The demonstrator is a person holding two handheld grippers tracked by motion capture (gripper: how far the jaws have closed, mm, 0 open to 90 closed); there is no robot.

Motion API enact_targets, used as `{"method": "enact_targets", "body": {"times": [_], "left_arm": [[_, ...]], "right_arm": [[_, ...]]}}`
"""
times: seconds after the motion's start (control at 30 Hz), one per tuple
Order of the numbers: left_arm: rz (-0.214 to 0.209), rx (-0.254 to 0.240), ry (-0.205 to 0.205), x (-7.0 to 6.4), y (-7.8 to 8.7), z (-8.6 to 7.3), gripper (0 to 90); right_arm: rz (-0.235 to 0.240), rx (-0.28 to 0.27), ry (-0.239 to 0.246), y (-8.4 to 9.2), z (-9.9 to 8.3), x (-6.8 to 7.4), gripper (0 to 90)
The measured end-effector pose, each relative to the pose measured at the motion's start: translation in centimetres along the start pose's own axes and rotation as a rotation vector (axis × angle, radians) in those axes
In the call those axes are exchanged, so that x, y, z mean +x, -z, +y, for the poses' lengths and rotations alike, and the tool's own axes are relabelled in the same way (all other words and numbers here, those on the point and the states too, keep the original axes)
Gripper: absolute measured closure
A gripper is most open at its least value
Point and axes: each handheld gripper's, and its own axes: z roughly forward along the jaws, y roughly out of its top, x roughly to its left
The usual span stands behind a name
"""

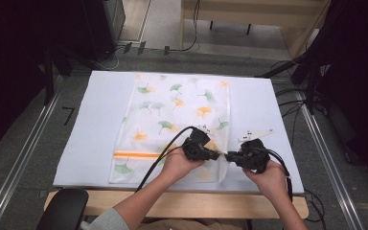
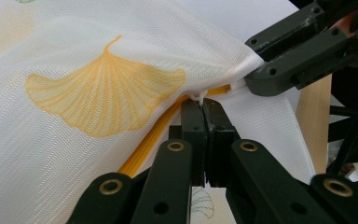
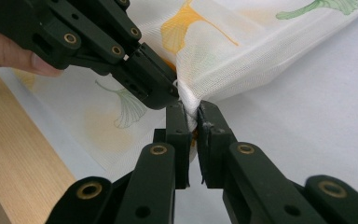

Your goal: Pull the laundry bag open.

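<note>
Here, your left gripper is clenched on the white zipper tab and your right gripper on the mesh laundry bag's corner (near edge of the surface); it's soft, light and snag-prone; hold seams, not bare mesh.

High view: fixed above, looks fwd and down, far back. Left gripper view: close-up along its own jaws, other claw top right. Right gripper view: close-up too, other claw upper left. All three share the bag corner betw. the claws.
</note>
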Motion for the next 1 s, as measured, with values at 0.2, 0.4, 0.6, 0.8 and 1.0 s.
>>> {"method": "enact_targets", "body": {"times": [0.2,0.4,0.6,0.8,1.0], "left_arm": [[-0.004,0.001,0.005,0.04,0.05,0.02,86.1],[0.021,-0.003,0.000,-0.02,0.06,0.01,89.9],[0.009,-0.003,0.001,0.07,0.23,0.03,90.0],[0.012,-0.004,0.009,-0.01,0.32,-0.03,90.0],[0.039,0.006,-0.002,0.14,0.60,-0.25,90.0]], "right_arm": [[0.007,0.002,0.006,-0.03,0.02,0.10,85.8],[0.011,0.001,0.011,-0.04,0.04,0.15,85.8],[0.005,-0.008,-0.002,0.15,0.01,-0.09,85.8],[0.003,-0.008,-0.008,0.22,-0.02,-0.21,85.8],[-0.004,-0.010,-0.007,0.36,-0.08,-0.40,85.7]]}}
